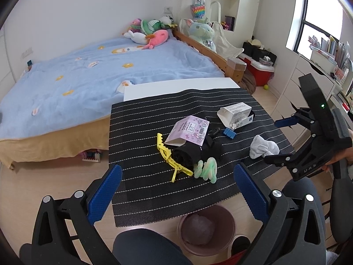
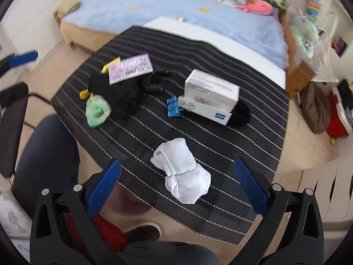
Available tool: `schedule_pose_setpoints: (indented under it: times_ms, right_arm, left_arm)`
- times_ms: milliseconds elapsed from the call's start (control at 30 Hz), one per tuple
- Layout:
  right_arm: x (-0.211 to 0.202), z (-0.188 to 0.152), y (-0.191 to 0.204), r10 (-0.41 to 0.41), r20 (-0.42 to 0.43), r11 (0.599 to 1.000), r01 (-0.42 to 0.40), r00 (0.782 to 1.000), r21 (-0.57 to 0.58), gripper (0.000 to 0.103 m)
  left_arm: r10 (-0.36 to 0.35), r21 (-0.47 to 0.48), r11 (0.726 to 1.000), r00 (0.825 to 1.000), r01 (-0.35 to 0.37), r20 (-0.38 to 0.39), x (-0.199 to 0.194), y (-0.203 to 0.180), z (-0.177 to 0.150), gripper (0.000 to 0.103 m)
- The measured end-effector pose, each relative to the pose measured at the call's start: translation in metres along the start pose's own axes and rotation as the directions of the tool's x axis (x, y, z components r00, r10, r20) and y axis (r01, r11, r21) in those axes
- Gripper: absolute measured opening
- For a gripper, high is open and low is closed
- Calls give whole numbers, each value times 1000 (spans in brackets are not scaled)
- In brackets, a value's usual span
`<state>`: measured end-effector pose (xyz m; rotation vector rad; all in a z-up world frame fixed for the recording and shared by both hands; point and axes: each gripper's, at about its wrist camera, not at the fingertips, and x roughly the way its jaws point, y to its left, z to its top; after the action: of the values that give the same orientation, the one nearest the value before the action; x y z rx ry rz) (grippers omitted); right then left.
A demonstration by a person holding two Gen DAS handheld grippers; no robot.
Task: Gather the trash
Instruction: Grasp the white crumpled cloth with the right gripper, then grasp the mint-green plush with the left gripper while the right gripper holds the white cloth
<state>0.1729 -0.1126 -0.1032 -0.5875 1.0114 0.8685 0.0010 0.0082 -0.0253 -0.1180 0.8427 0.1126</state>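
We see a white table [image 1: 181, 86] near the middle of the left wrist frame, mostly covered by a black striped mat [image 1: 154, 132]. On the mat lie a yellow clip [image 1: 174, 163], a pink packet [image 1: 189, 131], a black bundle [image 1: 194, 152], a green-white scrunchie [image 1: 206, 167], a blue binder clip [image 1: 229, 131], a white box [image 1: 237, 113] and, at right, a white wad [image 1: 263, 148].

The right gripper [image 1: 284, 141], seen from the left wrist camera, carries raised letters that look like "DAS". Print on the pink packet [image 1: 189, 131] and white box [image 2: 211, 90] is too small to read.
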Motion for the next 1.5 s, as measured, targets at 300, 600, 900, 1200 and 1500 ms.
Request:
schedule_pose_setpoints:
  times_ms: [300,600,900,1200,1500]
  right_arm:
    - [22,0,2,7,-73,997,-12,997,-71,67]
    - [18,-2,0,-8,-53,998,5,999,-61,32]
    - [-13,-5,-2,38,66,996,-43,997,78,31]
    - [-29,-16,0,67,118,984,-86,991,159,31]
    - [-29,-28,-1,73,133,976,-99,988,194,32]
  left_arm:
    - [-3,-5,1000,1000,3,-17,4,3,-6,97]
    - [-13,-2,1000,1000,13,-26,6,1,-7,97]
    - [-32,5,999,999,33,-36,12,-4,-7,97]
    - [-80,58,995,995,83,-64,33,-16,-2,97]
    - [-162,30,985,974,169,-158,66,-19,-1,97]
